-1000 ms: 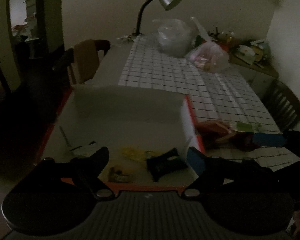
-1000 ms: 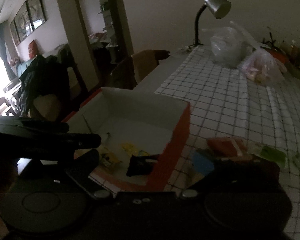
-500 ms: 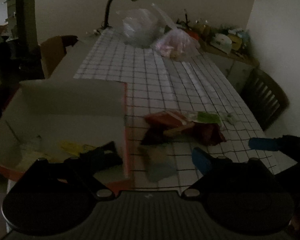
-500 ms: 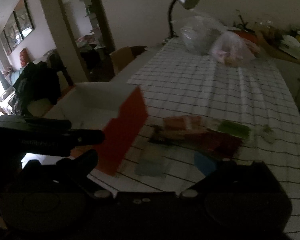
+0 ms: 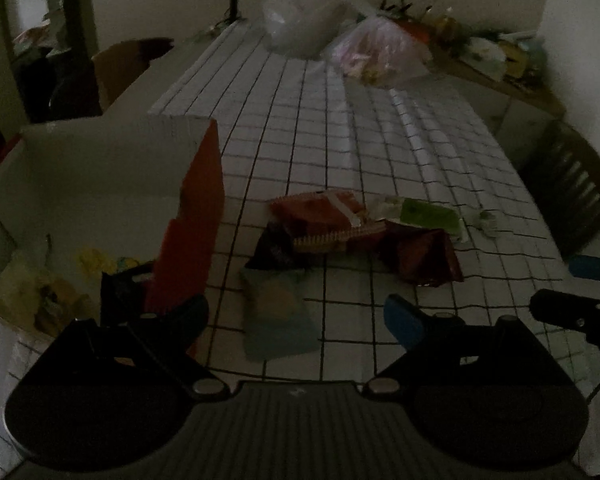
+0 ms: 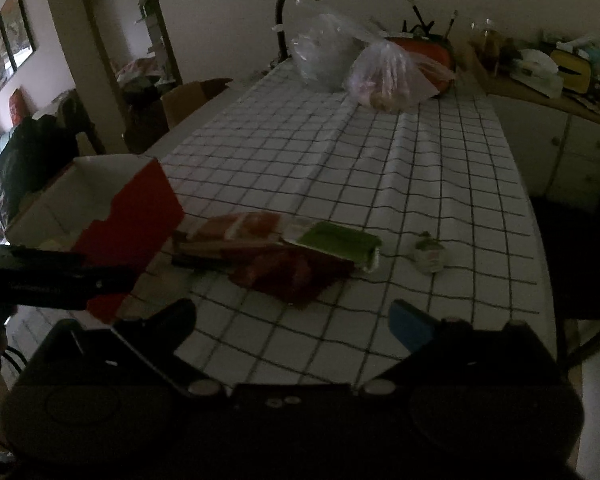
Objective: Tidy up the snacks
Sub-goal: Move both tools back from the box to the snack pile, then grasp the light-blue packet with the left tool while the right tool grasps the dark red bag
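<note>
Snacks [image 5: 360, 236] lie piled on the counter [image 5: 340, 140] just right of the box [image 5: 100, 168]; left gripper [image 5: 296, 316], jaws apart and empty, should straddle the pale packet [image 5: 278, 316] nearest the box, then clamp.

Both wrist cameras look steeply down, close, sharing the snack pile [image 5: 360, 232].

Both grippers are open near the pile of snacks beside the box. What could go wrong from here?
The snack packets overlap, so the left gripper may lift two at once or drag the pile. The red box wall stands close on its left and could be knocked. The room is dim, so aim may be poor.
</note>
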Motion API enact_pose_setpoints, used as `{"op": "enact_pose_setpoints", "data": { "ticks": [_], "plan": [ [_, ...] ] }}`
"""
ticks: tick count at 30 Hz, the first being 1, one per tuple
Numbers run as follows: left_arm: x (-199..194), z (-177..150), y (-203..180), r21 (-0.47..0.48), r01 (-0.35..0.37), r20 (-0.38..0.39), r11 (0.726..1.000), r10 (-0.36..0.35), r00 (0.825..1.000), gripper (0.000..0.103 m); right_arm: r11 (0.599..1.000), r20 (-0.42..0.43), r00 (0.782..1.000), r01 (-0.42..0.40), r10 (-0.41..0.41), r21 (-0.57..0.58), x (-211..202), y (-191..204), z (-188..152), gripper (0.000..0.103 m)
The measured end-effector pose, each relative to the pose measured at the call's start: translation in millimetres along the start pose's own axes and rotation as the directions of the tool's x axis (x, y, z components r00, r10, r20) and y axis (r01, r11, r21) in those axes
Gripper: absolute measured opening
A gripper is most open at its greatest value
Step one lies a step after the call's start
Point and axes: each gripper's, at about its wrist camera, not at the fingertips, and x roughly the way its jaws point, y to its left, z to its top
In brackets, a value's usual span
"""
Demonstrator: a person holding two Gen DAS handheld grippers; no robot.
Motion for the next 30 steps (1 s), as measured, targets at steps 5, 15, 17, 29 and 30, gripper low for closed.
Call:
{"op": "enact_pose_setpoints", "data": {
  "ticks": [5, 15, 17, 29, 30],
  "plan": [
    [23.7, -1.3, -12.4, -0.024, -0.054, -0.043, 0.998, 0.053, 0.998, 0.095, 0.999, -0.029, 1.0, -0.011, 0.009, -0.042, 21.3, -12.7, 5.5, 0.102],
    [55.4, -1.4, -18.3, -0.039, -0.141, -0.084, 0.989, 0.138, 0.987, 0.09, 0.996, -0.098, 0.995, -0.033, 0.025, -0.084, 77.4, -13.0, 14.6, 0.1],
    [62.8, 0.2, -17.1, -0.041, -0.158, -0.096, 0.987, 0.153, 0.984, 0.086, 0.995, -0.108, 0.994, -0.028, 0.018, -0.093, 87.2, -11.1, 16.8, 0.1],
    [91.4, 5.6, -8.6, -0.064, -0.167, -0.159, 0.984, 0.155, 0.975, 0.064, 1.0, -0.16, 0.987, -0.007, 0.004, -0.016, 130.1, 1.5, 29.3, 0.099],
    [93.6, 5.8, -7.2, -0.066, -0.168, -0.163, 0.984, 0.156, 0.974, 0.062, 1.0, -0.164, 0.987, -0.005, 0.004, -0.008, 132.2, 2.5, 30.2, 0.099]
  ]
}}
